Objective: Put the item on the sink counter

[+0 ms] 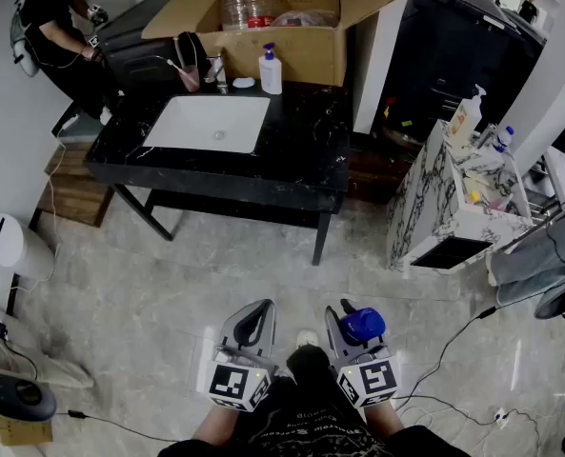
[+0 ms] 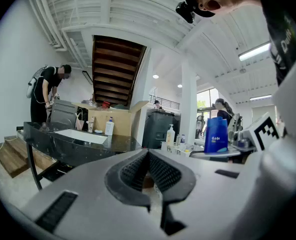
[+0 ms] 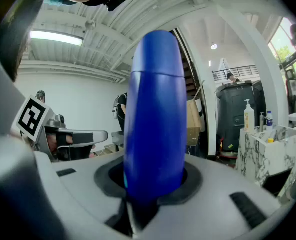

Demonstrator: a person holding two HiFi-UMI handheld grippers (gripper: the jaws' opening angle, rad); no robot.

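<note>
A blue bottle stands upright between the jaws of my right gripper, which is shut on it. In the head view the blue bottle shows at the tip of the right gripper, low in the picture above the floor. Beside it my left gripper is shut with nothing in it; its ribbed pads meet at the tips. The black sink counter with a white basin stands well ahead of both grippers. From the left gripper view the blue bottle is at the right.
On the counter's back edge stand a white pump bottle and a cup, with an open cardboard box behind. A marble-patterned stand with bottles is to the right. A person bends at the far left. Cables lie on the floor.
</note>
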